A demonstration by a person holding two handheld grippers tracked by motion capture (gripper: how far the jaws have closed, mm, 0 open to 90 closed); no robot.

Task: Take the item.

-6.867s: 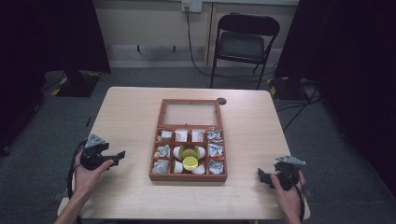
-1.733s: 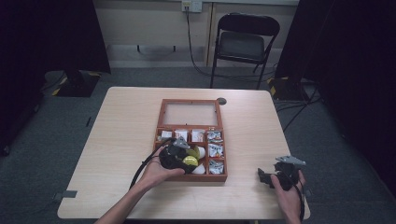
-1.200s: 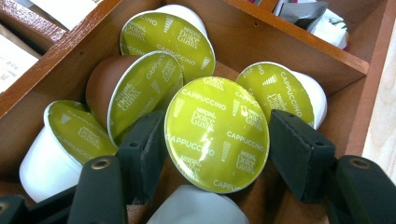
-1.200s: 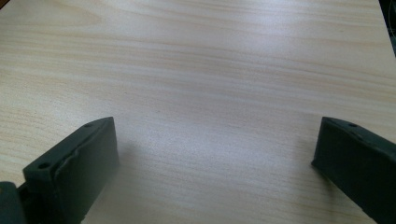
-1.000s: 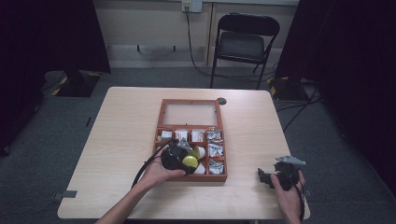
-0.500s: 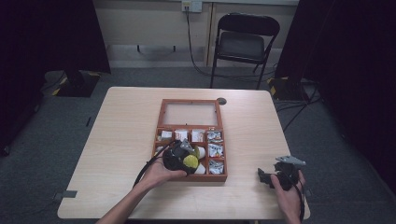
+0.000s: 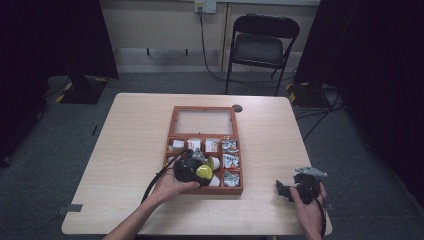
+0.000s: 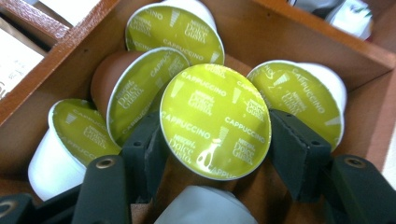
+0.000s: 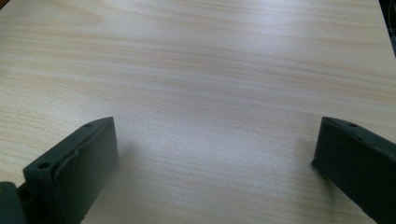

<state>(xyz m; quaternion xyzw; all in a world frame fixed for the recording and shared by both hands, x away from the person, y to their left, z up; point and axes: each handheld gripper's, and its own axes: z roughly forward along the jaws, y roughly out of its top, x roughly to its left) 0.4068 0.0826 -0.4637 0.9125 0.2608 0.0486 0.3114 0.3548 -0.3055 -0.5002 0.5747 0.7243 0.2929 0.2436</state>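
Left gripper (image 8: 215, 154) clamped on a green-lidded Dolce Gusto cappuccino capsule (image 8: 215, 120), one black jaw pressed against each side of the capsule body, foil lid facing the camera. Capsule held inside the middle front compartment of the wooden compartment box (image 7: 204, 148), just above the other capsules (image 8: 138, 95) lying tilted there: two behind it, one at each side, a white one below. In the high view, left gripper (image 7: 192, 169) over the same box compartment, green lid (image 7: 203, 172) visible at its tip. Right gripper (image 7: 292, 188) resting on the light wood table (image 7: 135, 135), well to the right of the box near the front edge, jaws spread wide with bare tabletop between them. Sachets (image 7: 230, 160) in the box's right-hand and rear small compartments. Glass-paned lid (image 7: 204, 121) of the box laid open behind the compartments. Beyond the box, past the table's far edge, a black folding chair (image 7: 260, 47).
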